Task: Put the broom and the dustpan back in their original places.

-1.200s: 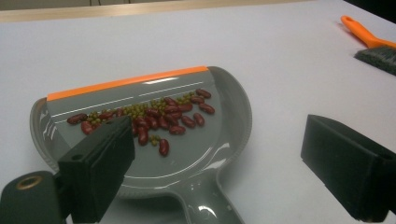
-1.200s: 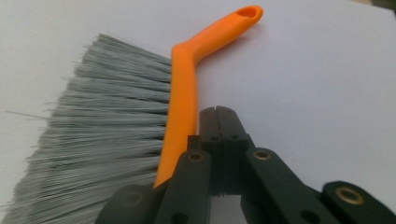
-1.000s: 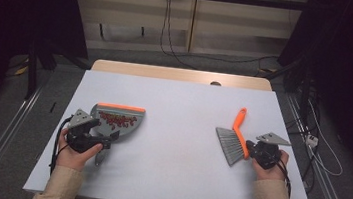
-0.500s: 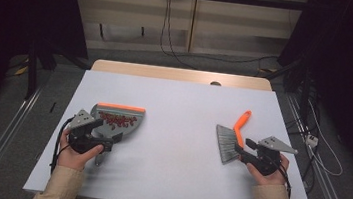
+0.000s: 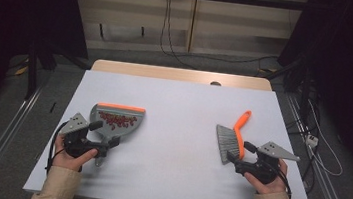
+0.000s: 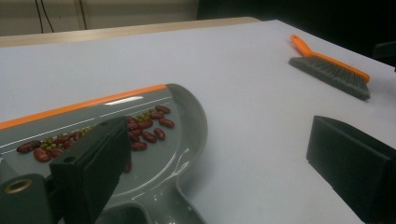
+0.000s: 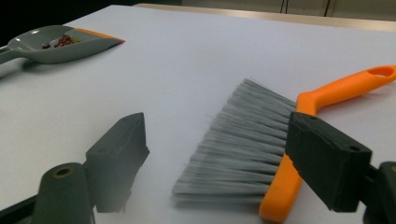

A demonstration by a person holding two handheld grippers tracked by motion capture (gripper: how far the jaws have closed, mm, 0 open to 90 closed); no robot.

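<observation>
Two grippers rest on a pale grey table (image 5: 178,110) in a dark room, near its front corners. The left gripper (image 5: 101,138) is spread around the grey plastic dustpan's (image 5: 114,122) handle. The right gripper (image 5: 236,154) has just been opening and stands spread beside the orange-backed grey brush (image 5: 233,138).

One counter (image 5: 178,110), white-topped. One grey dustpan (image 5: 115,121) with an orange front edge. One hand brush (image 5: 233,138), orange handle, grey bristles. Two hand-held grippers: left gripper (image 5: 102,139), right gripper (image 5: 238,154), two black jaws on each. Red beans (image 6: 148,128) in the dustpan: roughly a dozen or more, mixed with smaller greenish bits; exact count not readable.
</observation>
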